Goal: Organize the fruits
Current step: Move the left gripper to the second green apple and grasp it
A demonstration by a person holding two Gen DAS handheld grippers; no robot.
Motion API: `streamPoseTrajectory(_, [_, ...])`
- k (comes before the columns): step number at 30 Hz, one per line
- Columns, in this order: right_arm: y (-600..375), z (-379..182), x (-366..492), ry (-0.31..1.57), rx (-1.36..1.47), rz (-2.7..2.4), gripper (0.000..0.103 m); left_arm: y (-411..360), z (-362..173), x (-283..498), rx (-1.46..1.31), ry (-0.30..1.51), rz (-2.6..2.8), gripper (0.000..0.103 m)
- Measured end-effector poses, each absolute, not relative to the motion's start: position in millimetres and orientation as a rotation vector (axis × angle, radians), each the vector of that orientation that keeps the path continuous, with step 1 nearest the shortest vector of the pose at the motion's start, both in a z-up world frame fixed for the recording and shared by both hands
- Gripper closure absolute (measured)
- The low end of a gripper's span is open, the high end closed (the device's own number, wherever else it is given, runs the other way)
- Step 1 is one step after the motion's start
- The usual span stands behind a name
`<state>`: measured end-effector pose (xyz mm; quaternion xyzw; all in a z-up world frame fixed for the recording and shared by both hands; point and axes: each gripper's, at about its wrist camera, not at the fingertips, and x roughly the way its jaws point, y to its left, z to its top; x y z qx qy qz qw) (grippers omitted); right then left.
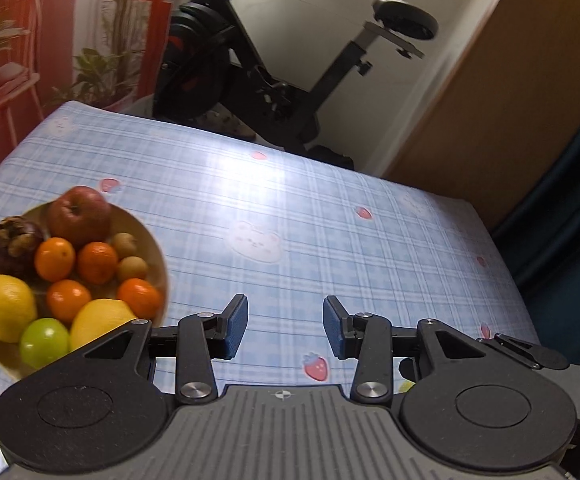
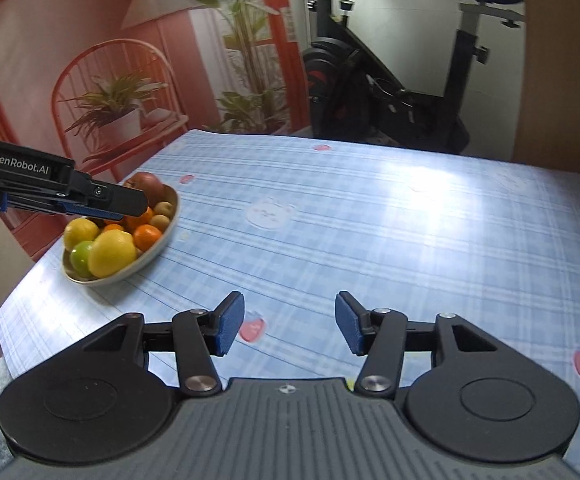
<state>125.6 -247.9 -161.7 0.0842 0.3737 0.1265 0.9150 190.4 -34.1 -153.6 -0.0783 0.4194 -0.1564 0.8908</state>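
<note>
The left tool [image 1: 285,326] hangs over the checked tabletop [image 1: 329,216], its blue pads [image 1: 237,328] apart with nothing between them. Just beside it on the left sits a bowl [image 1: 158,256] piled with an apple [image 1: 78,216], oranges [image 1: 97,262], lemons [image 1: 5,307] and a lime [image 1: 44,341]. An exercise bike [image 1: 266,80] stands behind.

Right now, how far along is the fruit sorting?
It looks nearly finished or not yet begun; the pictures can't say which. All the fruit in view sits in the bowl: apple, lemons, oranges and others. Both the left hand-held gripper and the right hand-held gripper are open and empty over the bare tablecloth.
</note>
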Motion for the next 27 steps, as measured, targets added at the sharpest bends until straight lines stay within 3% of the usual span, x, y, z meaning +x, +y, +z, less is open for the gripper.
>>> streamPoseTrajectory(16, [-265, -199, 86, 0.834, 0.108, 0.24, 0.038, -104, -190, 192, -0.111, 0.989, -0.452, 0.059])
streamPoseTrajectory(27, [-278, -210, 85, 0.831, 0.181, 0.275, 0.047, -148, -212, 193, -0.058, 1.062, -0.554, 0.059])
